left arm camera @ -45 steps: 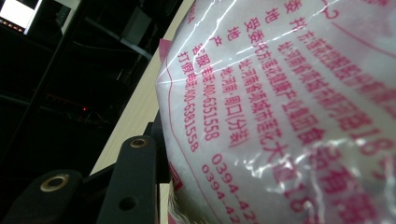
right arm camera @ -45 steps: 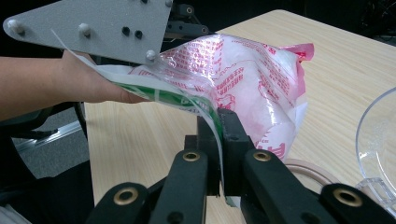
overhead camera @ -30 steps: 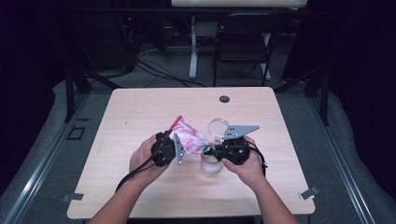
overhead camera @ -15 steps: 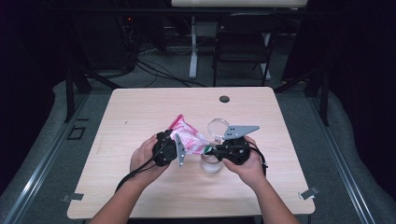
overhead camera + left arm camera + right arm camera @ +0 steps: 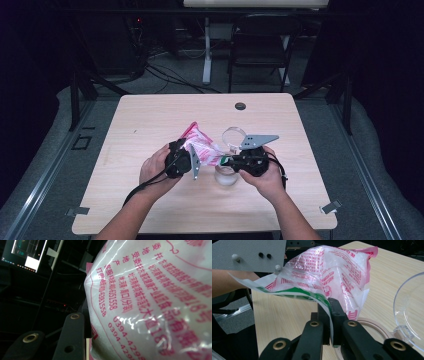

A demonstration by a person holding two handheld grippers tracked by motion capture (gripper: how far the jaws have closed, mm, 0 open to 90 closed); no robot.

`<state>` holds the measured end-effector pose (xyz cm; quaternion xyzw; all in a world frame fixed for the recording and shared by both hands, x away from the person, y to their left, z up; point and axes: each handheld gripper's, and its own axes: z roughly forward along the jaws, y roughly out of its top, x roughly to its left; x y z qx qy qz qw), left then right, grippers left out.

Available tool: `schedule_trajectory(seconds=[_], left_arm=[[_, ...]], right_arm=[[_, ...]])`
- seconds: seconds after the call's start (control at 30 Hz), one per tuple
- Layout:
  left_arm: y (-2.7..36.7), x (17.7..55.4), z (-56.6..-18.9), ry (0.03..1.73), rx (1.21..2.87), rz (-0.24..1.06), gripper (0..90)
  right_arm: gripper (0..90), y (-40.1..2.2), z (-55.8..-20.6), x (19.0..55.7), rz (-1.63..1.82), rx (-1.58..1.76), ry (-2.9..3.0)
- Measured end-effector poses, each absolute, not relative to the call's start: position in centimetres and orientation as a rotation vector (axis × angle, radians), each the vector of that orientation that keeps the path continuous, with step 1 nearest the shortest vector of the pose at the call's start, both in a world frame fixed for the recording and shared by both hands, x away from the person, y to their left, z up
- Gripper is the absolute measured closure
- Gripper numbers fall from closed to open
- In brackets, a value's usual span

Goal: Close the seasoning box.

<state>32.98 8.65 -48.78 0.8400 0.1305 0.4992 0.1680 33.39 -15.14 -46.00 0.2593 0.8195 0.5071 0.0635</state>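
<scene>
A clear plastic bag point(image 5: 204, 147) with pink print and white grains inside hangs just above the table between both hands. My left gripper point(image 5: 196, 154) is shut on the bag's full body; in the left gripper view the bag point(image 5: 155, 302) bulges against one black finger point(image 5: 72, 337) and hides the other. My right gripper point(image 5: 329, 312) is shut on the bag's flat green-and-white edge point(image 5: 294, 291). A clear jar point(image 5: 225, 176) stands under the bag, its open rim point(image 5: 372, 326) just below my right jaws. The jar's clear lid point(image 5: 234, 136) lies behind it.
The wooden table point(image 5: 150, 115) has a round black cable hole point(image 5: 240, 106) near its far edge. A dark chair point(image 5: 260, 47) and cables stand on the floor beyond. The left gripper's grey plate point(image 5: 249, 255) shows close to the bag.
</scene>
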Motion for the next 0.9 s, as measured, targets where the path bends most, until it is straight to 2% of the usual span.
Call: schedule_trajectory(seconds=[0.9], left_arm=[[7.4,32.8,-48.5,0.253,2.390,1.521,62.4]], right_arm=[[89.3,-16.3,-46.5,33.1,1.521,0.840,2.447]])
